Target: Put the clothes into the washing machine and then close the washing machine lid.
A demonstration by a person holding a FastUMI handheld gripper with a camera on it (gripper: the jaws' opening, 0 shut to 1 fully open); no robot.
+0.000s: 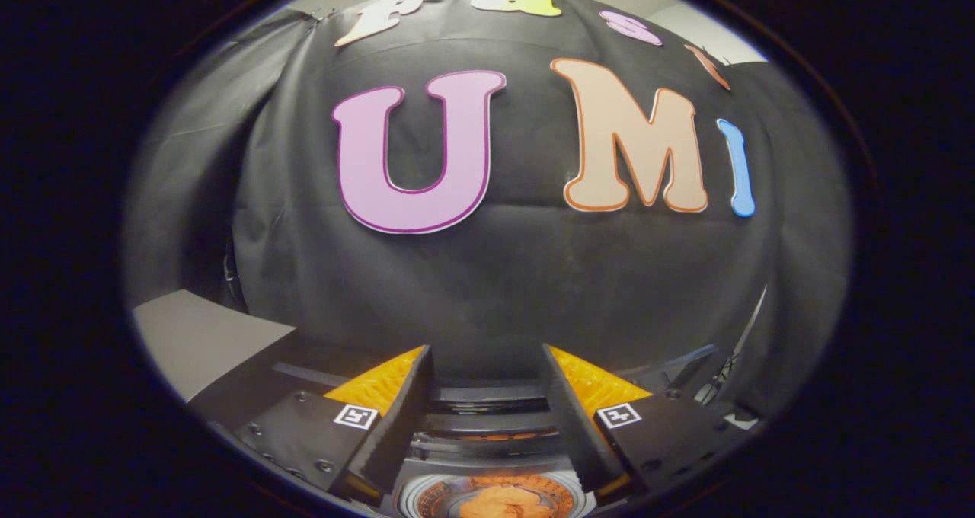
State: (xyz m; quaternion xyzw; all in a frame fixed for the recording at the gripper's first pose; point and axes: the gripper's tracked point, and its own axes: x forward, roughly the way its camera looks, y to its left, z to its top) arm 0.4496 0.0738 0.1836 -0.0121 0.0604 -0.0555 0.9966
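My gripper (486,350) is open, its fingers spread wide with nothing between them, and it points at the booth's black cloth wall. Low between the finger bases I see the round drum opening of the washing machine (415,497). Orange clothes (499,500) lie bunched inside the drum. Just beyond the opening, dark horizontal bands (487,405) of the machine's top or raised lid run across between the fingers; I cannot tell which part they are. The gripper is above the machine and touches neither it nor the clothes.
A grey flat surface (194,337) lies off to the left of the left finger. Thin dark struts and a pale rod (735,358) stand beyond the right finger. The black cloth wall (487,274) closes off the space ahead.
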